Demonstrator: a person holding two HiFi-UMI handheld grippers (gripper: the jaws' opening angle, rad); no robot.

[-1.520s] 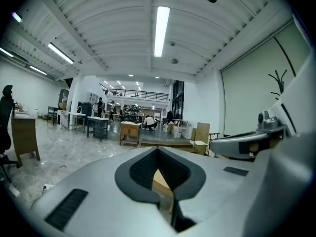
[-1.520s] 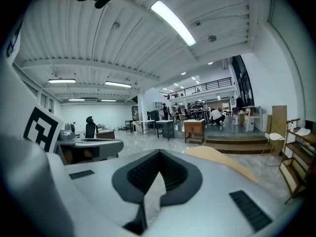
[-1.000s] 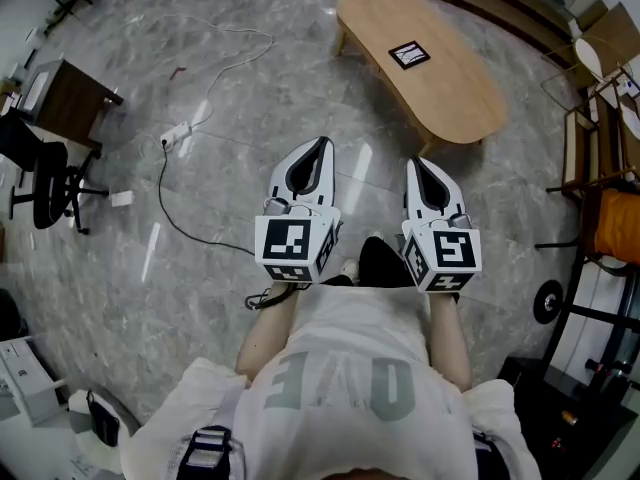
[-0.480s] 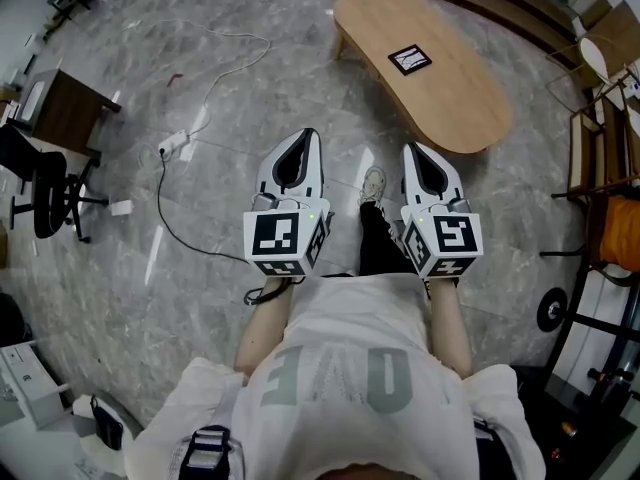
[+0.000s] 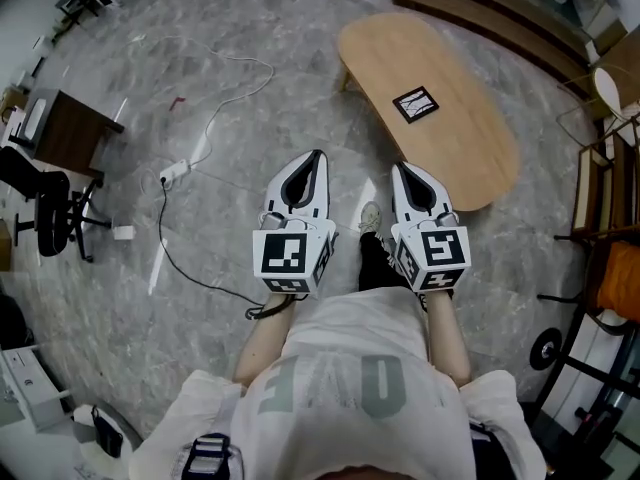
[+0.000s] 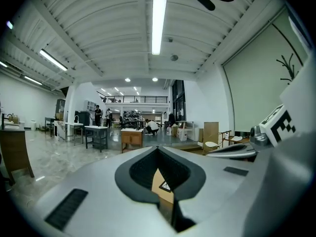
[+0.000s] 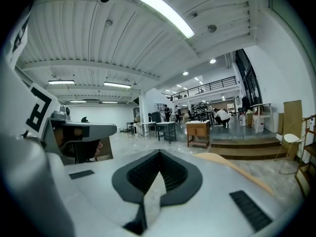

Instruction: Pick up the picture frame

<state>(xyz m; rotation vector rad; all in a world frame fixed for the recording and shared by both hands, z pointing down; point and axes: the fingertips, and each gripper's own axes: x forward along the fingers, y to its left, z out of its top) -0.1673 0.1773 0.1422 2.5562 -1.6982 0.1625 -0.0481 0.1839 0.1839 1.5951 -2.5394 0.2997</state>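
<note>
Left gripper (image 5: 317, 155) and right gripper (image 5: 399, 166) are both clenched on nothing. The picture frame (image 5: 415, 104) lies untouched on the wooden table (image 5: 475, 163), well ahead of them, so the whole pickup remains.

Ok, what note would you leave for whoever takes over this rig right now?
Left hand-held gripper: shut, empty.
Right hand-held gripper: shut, empty.
Picture frame lies flat on the oval wooden table, ahead and rightward, beyond both tips.
Done: nothing grasped yet.
Left: get closer, open a gripper, close on the frame's edge, lift.
</note>
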